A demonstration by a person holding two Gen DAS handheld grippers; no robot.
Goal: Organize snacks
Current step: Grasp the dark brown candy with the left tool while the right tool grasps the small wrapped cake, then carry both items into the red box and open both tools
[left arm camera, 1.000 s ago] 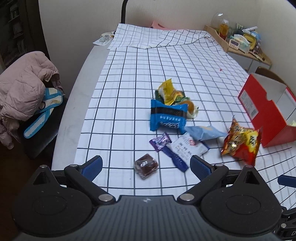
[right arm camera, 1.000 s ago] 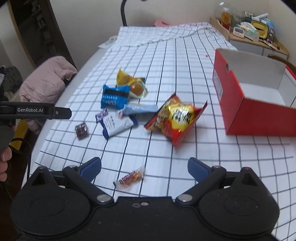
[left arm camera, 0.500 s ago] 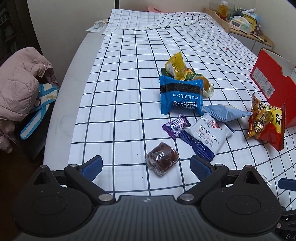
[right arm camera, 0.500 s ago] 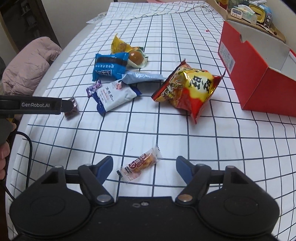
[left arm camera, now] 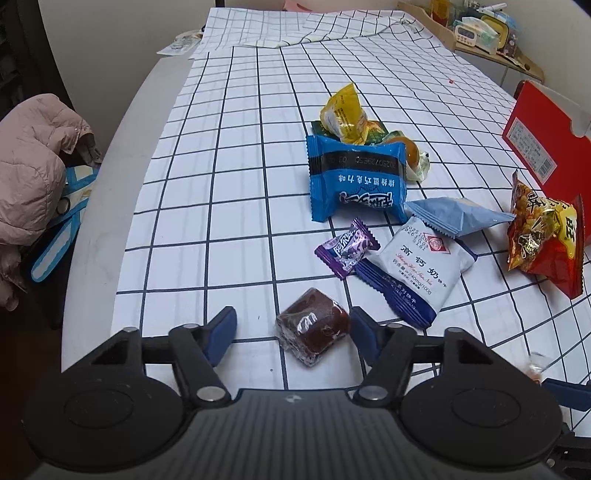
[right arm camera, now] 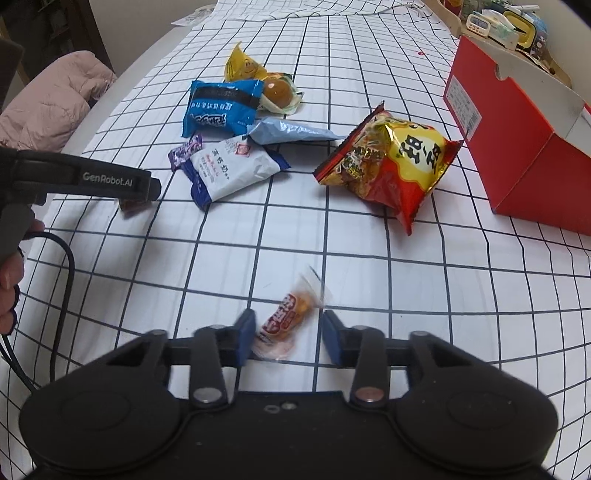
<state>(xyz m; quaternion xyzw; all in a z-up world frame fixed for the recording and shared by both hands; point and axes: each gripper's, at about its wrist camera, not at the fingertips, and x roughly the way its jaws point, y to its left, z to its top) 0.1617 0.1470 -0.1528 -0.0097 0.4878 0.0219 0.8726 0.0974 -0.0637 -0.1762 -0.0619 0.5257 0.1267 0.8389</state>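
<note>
Snack packets lie on a checked tablecloth. My left gripper [left arm camera: 293,330] is open around a brown wrapped sweet [left arm camera: 313,328], its right pad close to it. My right gripper [right arm camera: 287,338] is open around a small orange-and-white packet [right arm camera: 286,321], with a gap on the right. Further off lie a purple candy [left arm camera: 347,248], a white and navy milk biscuit packet [left arm camera: 417,266], a pale blue pouch [left arm camera: 454,216], a blue packet [left arm camera: 356,177], a yellow packet [left arm camera: 343,114] and a red and yellow chip bag [right arm camera: 391,162]. An open red box [right arm camera: 517,122] stands at the right.
A pink jacket [left arm camera: 33,162] lies on a chair beyond the table's left edge. A wooden shelf with small items [left arm camera: 487,33] sits at the far right. The left gripper's body [right arm camera: 81,177] and its cable cross the right wrist view at the left.
Both grippers have moved forward and down. The brown sweet now lies between the left fingers and the orange packet between the right fingers. Both pairs of fingers have narrowed.
</note>
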